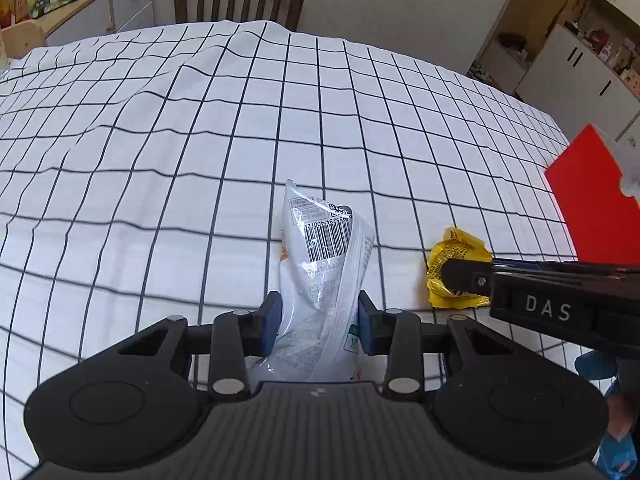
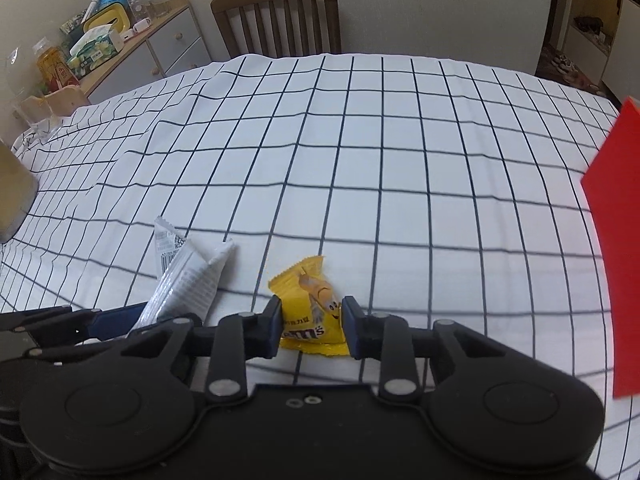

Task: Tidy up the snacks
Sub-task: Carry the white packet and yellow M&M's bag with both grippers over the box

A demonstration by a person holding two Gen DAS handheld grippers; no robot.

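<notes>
My left gripper [image 1: 319,322] is shut on a white snack packet [image 1: 326,264] with a barcode, which stands up between the blue pads above the checked tablecloth. My right gripper [image 2: 312,326] is shut on a yellow M&M's packet [image 2: 310,308], held low over the cloth. The white packet also shows in the right wrist view [image 2: 188,276], to the left of the yellow one. The yellow packet [image 1: 452,256] and the right gripper's fingers [image 1: 472,280] show at the right of the left wrist view.
A red box [image 1: 596,204] stands at the table's right side; it also shows in the right wrist view [image 2: 616,220]. A wooden chair [image 2: 280,16] stands behind the table. A cabinet [image 2: 160,44] with clutter is at the back left. A metal container [image 2: 12,196] sits at the left edge.
</notes>
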